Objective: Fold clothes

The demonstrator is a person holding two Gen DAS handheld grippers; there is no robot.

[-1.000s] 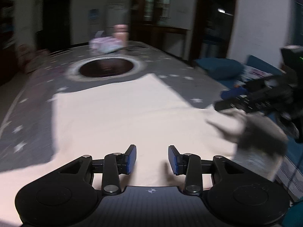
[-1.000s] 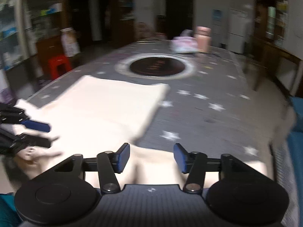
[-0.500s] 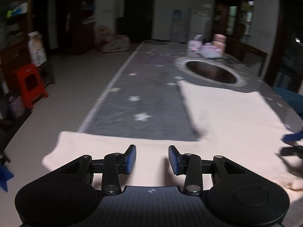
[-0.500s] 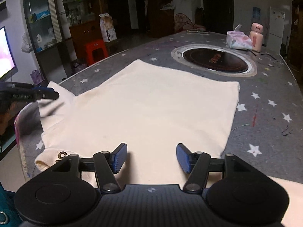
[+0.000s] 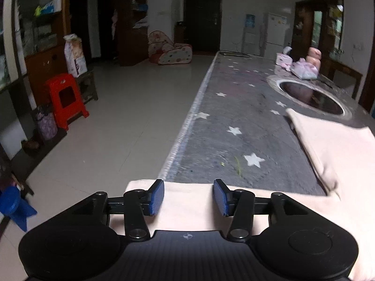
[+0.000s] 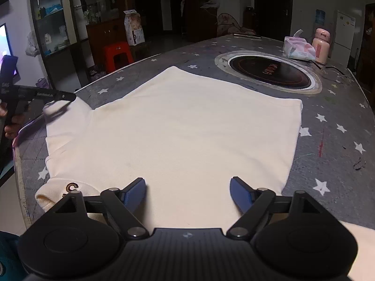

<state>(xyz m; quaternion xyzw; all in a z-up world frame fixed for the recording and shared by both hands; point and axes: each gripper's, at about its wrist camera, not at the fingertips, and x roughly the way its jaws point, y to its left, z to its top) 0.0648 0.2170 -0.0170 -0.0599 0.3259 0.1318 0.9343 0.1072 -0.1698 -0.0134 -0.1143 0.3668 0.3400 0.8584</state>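
The star-print counter [image 6: 332, 126] is carrying a cream shirt [image 6: 178, 126] lying flat, one sleeve reaching its left edge. Right hand-held gripper [image 6: 188, 193] is opening wide over the near hem, gripping nothing. Left hand-held gripper [image 5: 188, 197] is opening halfway above that sleeve, empty.

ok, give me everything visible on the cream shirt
The shirt is cream, plain, soft knit by its look, spread flat on the grey star-print table with its hem toward the round dark inset. One sleeve reaches the left table edge, where the left claw sits over its end, open. A dark letter mark shows near the collar. The right claw is open above the near edge, having just widened, nothing gripped.
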